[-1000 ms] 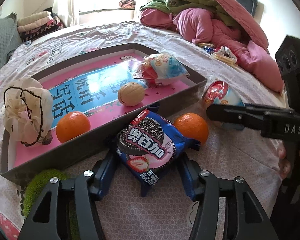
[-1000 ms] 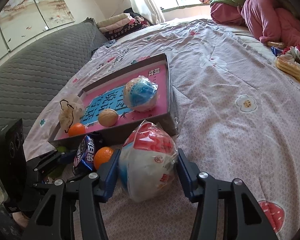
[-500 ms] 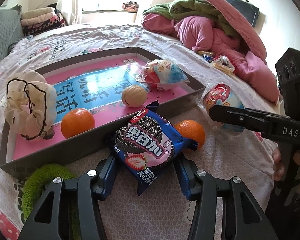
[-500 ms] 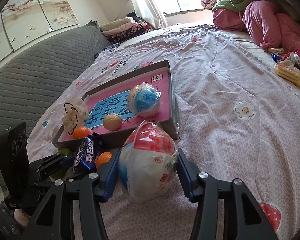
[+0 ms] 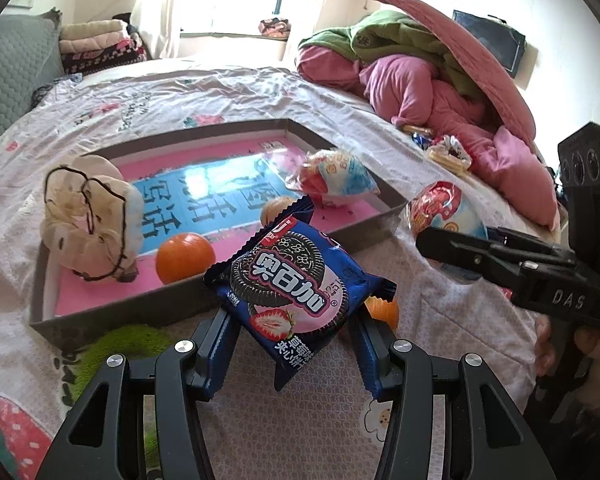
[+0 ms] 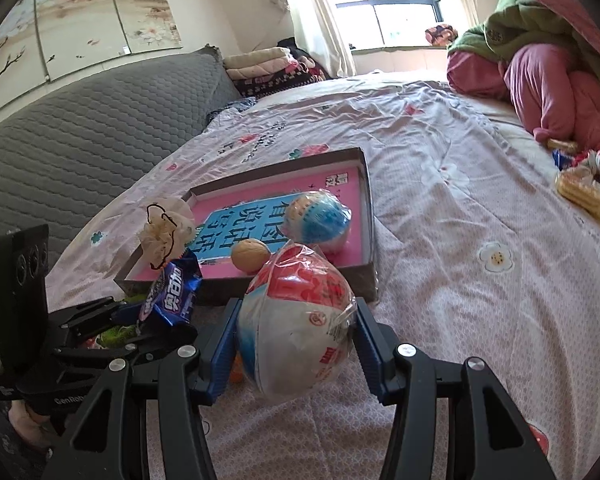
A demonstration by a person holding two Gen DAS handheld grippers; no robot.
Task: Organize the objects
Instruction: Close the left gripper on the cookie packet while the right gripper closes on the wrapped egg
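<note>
My left gripper (image 5: 294, 326) is clamped on the cookie pack (image 5: 296, 280), with the pack sticking up and forward between the blue pads, lifted off the bed (image 5: 308, 412). My right gripper (image 6: 296, 334) is squeezing a wrapped ball (image 6: 296, 316), also held up in the air.

Just behind the cookie pack on the right side there's an orange (image 5: 382, 310) sitting on the bed, half hidden by the pack. A green fuzzy thing (image 5: 120, 342) lies on the bed to the left of the left gripper, right against the tray wall.

Straight ahead of both grippers is the tray (image 5: 116, 316) with the pink and blue bottom. Inside it, nearest the left gripper, is a second orange (image 5: 185, 256), with a cream pouch (image 5: 90, 228) to its left. A walnut (image 6: 250, 255) sits just past the ball I'm holding, and beyond that another wrapped ball (image 6: 317, 220) near the tray's far right corner.

Way past all that is a heap of pink and green bedding (image 5: 428, 76).
</note>
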